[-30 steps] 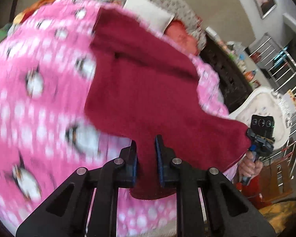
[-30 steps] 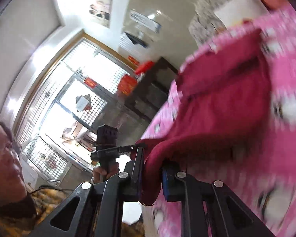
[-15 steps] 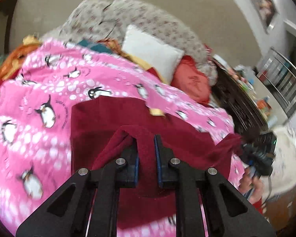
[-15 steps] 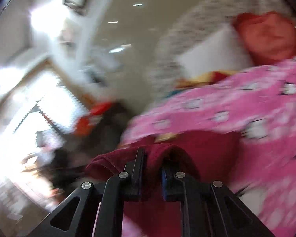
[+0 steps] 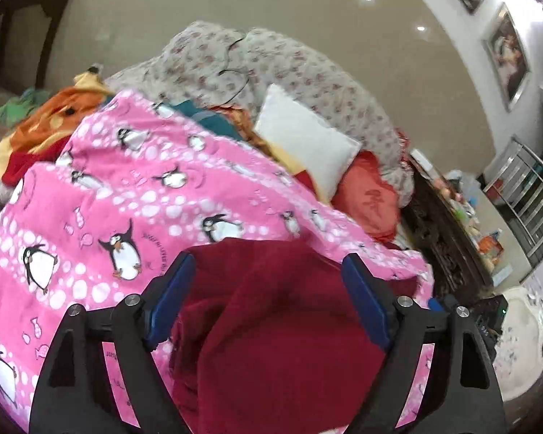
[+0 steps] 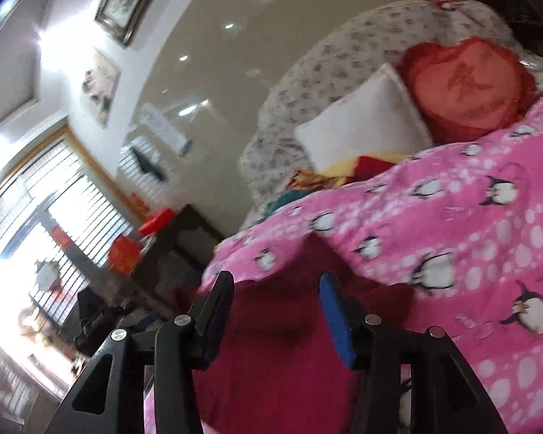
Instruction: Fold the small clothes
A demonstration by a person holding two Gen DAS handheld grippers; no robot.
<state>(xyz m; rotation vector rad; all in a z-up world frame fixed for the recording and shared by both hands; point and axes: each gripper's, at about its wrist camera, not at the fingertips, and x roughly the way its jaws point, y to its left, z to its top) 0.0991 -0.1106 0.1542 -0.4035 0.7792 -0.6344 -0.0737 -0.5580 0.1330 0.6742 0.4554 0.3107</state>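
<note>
So I'm hovering both grippers over the dark red garment (image 5: 282, 318), which is lying doubled over on the pink penguin blanket (image 5: 134, 195) at the near edge of the bed. My left gripper (image 5: 268, 271) is sitting with its jaws spread wide and nothing between them; my right gripper (image 6: 277, 282) is gaping too, so neither is pinching cloth. I'm guessing that lets the fold settle flat. The fabric is looking thick and fleecy, with soft rounded folds rather than crisp creases. The white pillow (image 5: 304, 141) and red heart cushion (image 6: 467, 83) are sitting well behind.
</note>
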